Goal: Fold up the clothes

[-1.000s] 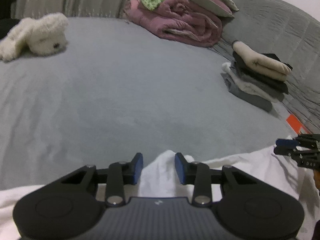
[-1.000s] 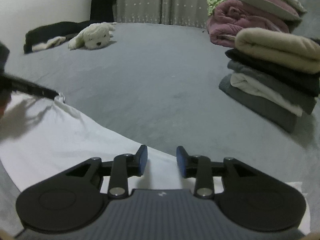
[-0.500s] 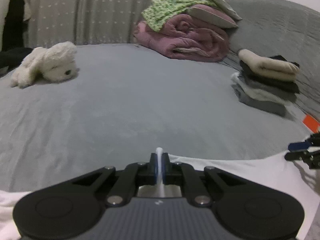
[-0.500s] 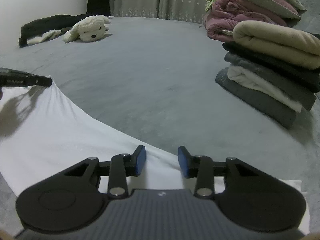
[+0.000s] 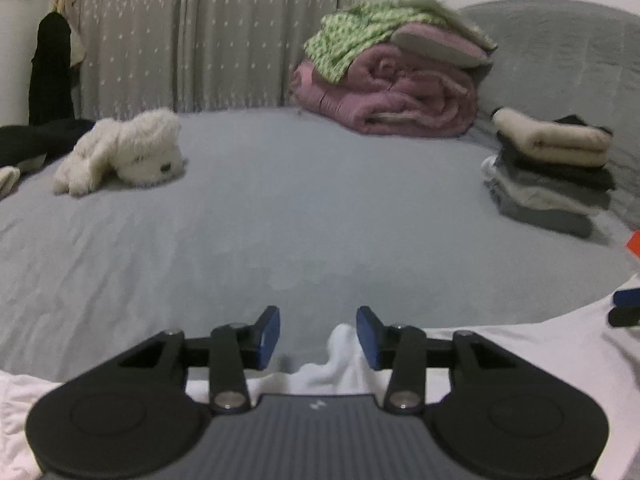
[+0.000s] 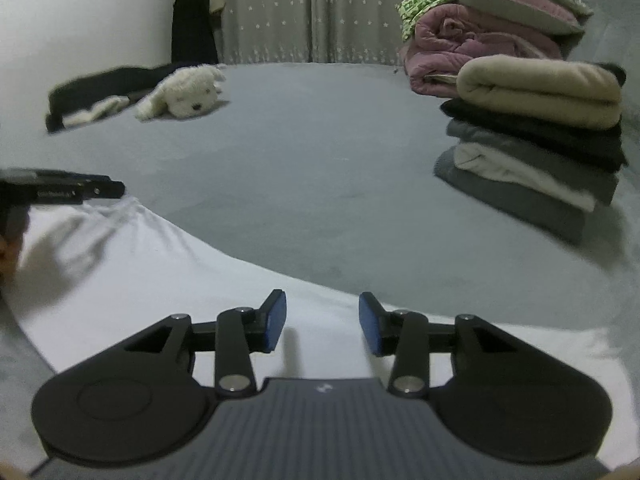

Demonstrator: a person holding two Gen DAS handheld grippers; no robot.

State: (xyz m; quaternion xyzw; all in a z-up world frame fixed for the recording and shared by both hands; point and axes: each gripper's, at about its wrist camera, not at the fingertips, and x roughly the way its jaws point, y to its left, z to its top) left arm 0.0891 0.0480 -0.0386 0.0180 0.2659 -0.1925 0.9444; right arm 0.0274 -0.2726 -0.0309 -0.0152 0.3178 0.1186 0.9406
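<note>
A white garment (image 6: 160, 264) lies spread on the grey bed (image 5: 300, 216), its far edge running across both views. My left gripper (image 5: 318, 334) stands open; a bunched white tip of the garment (image 5: 340, 344) rises between its fingers, close to the right pad. My right gripper (image 6: 322, 322) is open too, low over the flat white cloth with nothing between the pads. The left gripper's tip (image 6: 100, 190) shows at the left edge of the right wrist view, at the garment's corner. The right gripper's tip (image 5: 626, 306) shows at the right edge of the left wrist view.
A stack of folded clothes (image 6: 536, 140) topped by a beige piece (image 5: 552, 140) sits at the right. A rolled pink quilt with a green cloth (image 5: 392, 88) is behind it. A white plush toy (image 5: 124, 152) and dark clothing (image 6: 104, 88) lie far left. Curtains hang behind.
My left gripper, shut on the garment's edge half a second ago, has opened and the white tip has slumped. The right gripper stayed open, and both views tilted up.
</note>
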